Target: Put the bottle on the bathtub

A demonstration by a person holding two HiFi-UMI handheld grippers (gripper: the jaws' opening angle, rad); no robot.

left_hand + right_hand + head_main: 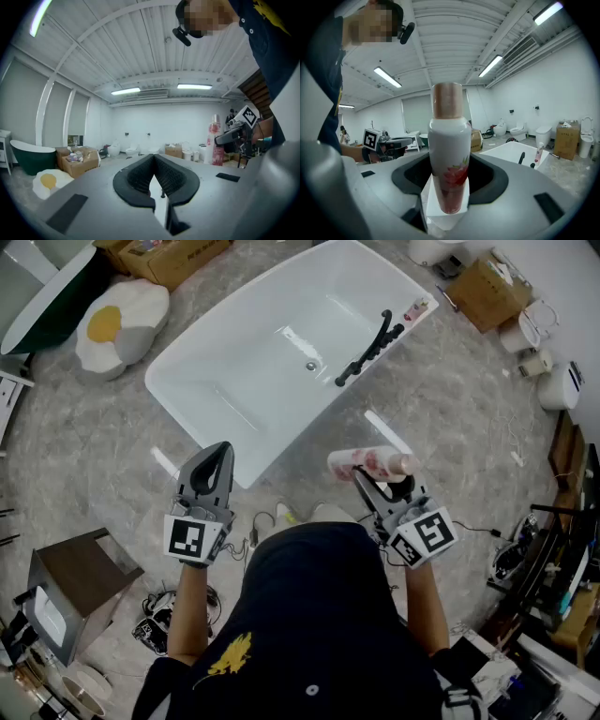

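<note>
Nearest the lens is the person's dark-shirted back, low in the frame. Just above it to the right, the right gripper is clamped on the lower body of the bottle, which hangs in the air over the floor, short of the bathtub. Left of centre, the left gripper has its jaws pressed together on nothing. The bottle looks light, rigid and glossy, so probably slippery; a hold lower on its body seems steadier. The tub's rim is narrow. Its upper-right end carries a black faucet and a small bottle, while the near rim is bare.
</note>
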